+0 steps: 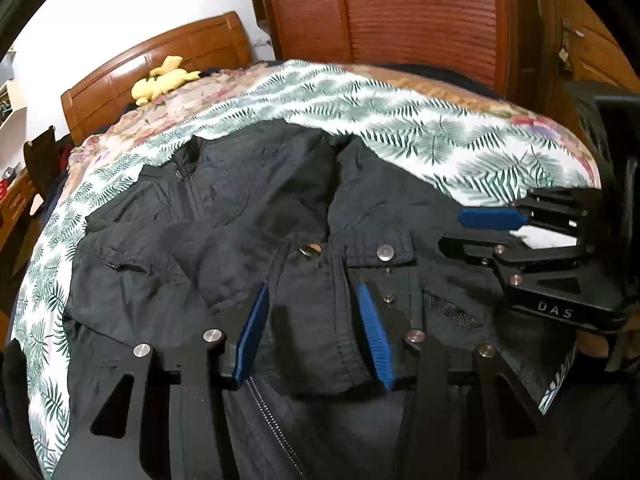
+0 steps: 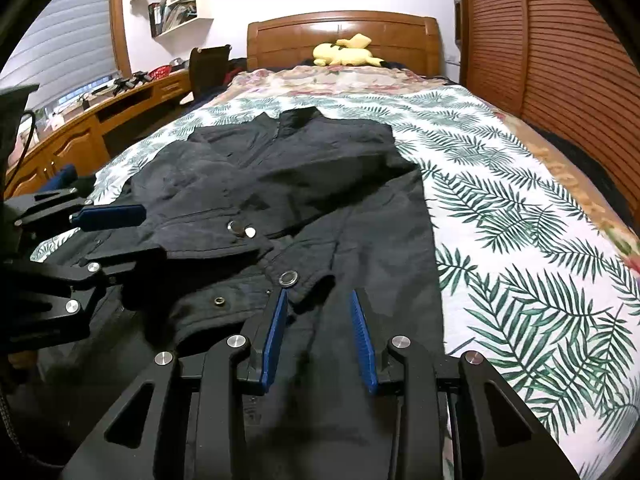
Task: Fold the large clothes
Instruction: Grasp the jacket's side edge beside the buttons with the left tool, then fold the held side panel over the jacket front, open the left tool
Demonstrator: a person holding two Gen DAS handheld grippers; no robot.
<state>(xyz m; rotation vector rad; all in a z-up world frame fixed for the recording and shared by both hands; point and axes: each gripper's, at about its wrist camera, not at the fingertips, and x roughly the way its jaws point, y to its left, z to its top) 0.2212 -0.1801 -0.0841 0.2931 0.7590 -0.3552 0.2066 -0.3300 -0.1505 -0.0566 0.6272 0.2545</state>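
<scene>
You hold both the left hand-held gripper (image 1: 316, 334) and the right hand-held gripper (image 2: 320, 336) open above the near hem of the black jacket (image 2: 304, 184), probably ready to pinch it for folding.

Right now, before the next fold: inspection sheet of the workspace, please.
Surface: bed with leaf-print sheet, floral cover beyond.
Job's things: black jacket spread flat, partly folded, snaps showing.
Clutter: yellow plush toy at the headboard.
Grippers: left gripper open over the jacket; right gripper open over the jacket.
Cables: dark cord at left edge of right view.
Surroundings: wooden headboard, slatted wardrobe, desk, wall shelves.
</scene>
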